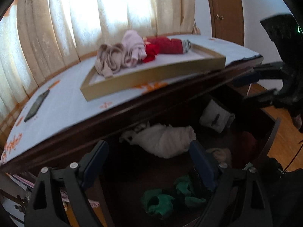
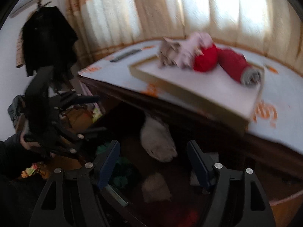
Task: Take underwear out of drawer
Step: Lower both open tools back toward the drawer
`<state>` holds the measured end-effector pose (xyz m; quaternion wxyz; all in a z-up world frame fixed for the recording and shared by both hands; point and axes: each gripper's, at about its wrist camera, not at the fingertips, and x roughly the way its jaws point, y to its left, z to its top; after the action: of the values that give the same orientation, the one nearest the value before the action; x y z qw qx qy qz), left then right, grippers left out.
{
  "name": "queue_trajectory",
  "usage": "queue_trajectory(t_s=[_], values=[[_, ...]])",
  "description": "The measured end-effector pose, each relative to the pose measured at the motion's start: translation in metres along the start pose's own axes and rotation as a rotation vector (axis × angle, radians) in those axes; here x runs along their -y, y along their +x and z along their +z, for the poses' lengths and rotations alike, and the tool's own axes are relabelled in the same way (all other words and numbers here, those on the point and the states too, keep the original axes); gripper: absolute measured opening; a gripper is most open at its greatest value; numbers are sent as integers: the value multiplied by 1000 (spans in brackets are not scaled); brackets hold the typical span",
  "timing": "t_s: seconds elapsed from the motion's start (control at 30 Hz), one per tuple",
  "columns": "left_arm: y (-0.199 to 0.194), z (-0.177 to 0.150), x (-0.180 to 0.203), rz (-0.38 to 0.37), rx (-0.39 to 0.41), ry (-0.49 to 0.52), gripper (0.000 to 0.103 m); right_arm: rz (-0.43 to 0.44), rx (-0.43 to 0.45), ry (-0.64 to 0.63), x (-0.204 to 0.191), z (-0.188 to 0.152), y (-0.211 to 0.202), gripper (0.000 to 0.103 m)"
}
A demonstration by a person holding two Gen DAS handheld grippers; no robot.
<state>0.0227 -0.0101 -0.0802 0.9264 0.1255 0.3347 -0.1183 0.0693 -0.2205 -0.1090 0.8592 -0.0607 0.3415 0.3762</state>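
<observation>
Pale, cream-white cloth is what we see first: a rolled bundle of underwear [image 1: 162,141] lying in the open drawer [image 1: 272,132], toward its far side, just under the dark wooden edge of the dresser top [image 1: 117,111]. Near it in the drawer lie a crumpled green piece [image 1: 161,202] at the near side, a folded white-grey piece [image 1: 215,117] to the right, and a small beige one [image 1: 219,154] beside the right pad; the drawer's inside is dark and much of it we cannot make out. Our left gripper [image 1: 149,162] hangs over the drawer with its jaws spread wide and nothing between them; the pale roll shows beyond the gap, untouched. Our right gripper [image 2: 153,162] also stands well open and empty above the same roll [image 2: 159,143], though that view is blurred. On the dresser top, covered with a white sheet with orange marks, sits a shallow gold-rimmed tray [image 1: 151,79] holding beige, pink and red rolled garments [image 1: 136,51], and a dark phone [image 1: 37,105] lies far left. Cream curtains [image 1: 85,13] hang behind.
</observation>
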Motion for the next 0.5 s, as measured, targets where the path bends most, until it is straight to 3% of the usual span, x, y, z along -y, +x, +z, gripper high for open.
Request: queue_trajectory(t_s=[0.2,0.5], values=[[16,6,13,-4,-25,26,89,-94,-63,7,18,-23,16,75],[40,13,27,-8,-92,99,89,-169,-108,-2,41,-33,31,75]])
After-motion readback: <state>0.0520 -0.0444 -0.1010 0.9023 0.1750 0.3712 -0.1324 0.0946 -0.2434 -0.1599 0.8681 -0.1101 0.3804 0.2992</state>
